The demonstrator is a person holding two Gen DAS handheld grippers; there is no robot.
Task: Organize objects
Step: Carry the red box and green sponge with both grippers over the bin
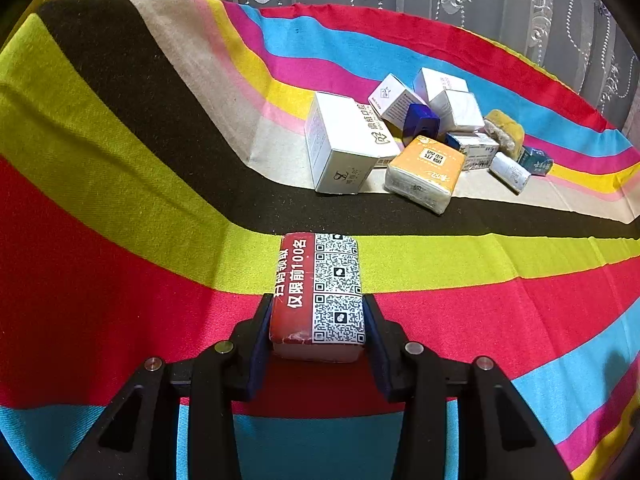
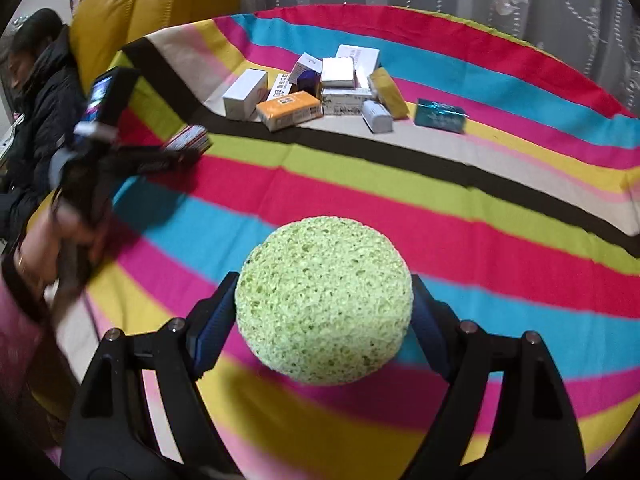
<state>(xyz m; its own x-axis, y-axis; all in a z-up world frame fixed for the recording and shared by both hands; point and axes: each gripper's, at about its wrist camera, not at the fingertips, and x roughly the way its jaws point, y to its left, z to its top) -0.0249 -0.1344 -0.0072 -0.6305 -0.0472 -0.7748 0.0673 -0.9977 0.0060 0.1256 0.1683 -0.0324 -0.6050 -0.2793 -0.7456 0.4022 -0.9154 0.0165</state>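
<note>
Objects to be organized sit mostly in one heap on the striped cloth [image 2: 400, 184] that covers the tabletop: white cartons, an orange tissue pack [image 2: 289, 109], a yellow sponge [image 2: 387, 92] and a teal packet [image 2: 439, 115] lying a little apart on the heap's right side. Two more items are in the air, so the step in hand looks like carrying both to join that heap.

The bigger carried item is the green sponge ball [image 2: 323, 300], clamped between the jaws of the right gripper [image 2: 323, 312]; the pads press on its flanks and the soft foam bulges past them. It hangs over the near stripes, well apart from the heap. Because foam gives, I would keep the squeeze steady and set it down on bare cloth beside the teal packet, where it has room and cannot roll into the cartons.

The smaller item is the red pack with QR codes [image 1: 320, 292], held by its near end in the jaws of the left gripper [image 1: 318, 320], which are closed on its two long sides. Most of the pack juts forward past the pads, so it could pivot; lowering it flat near the large white box [image 1: 344, 144] before letting go seems wisest.

Bringing the two in one at a time would keep the grippers from crossing over the heap.
</note>
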